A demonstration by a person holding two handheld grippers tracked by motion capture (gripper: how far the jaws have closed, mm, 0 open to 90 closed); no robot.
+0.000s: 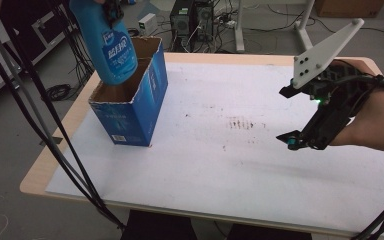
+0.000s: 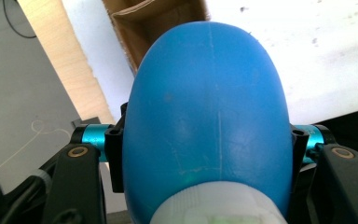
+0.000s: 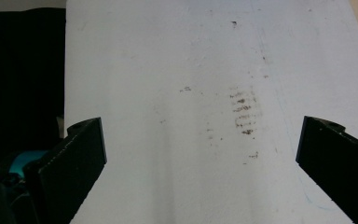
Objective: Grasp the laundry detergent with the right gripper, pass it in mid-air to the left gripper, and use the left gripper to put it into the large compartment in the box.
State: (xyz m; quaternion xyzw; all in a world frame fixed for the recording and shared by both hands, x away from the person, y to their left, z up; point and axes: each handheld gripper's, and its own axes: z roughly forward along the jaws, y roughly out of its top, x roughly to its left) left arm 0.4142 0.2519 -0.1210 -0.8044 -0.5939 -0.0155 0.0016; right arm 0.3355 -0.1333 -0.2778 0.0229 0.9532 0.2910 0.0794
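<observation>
Left claw (image 2: 207, 140) pinching blue bottle (image 1: 105, 42) upper left of frame, Chinese label characters unreadable, above open blue carton (image 1: 132, 107), right claw (image 1: 287, 117) spread over white counter (image 1: 220, 165).

white table mat (image 1: 240, 165), computer towers (image 1: 192, 22)

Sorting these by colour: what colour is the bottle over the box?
Blue bottle with a white cap; the body shows best in the left gripper view.

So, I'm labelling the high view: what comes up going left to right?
Black cables → blue bottle above the open blue box → brown stains → right gripper.
</observation>
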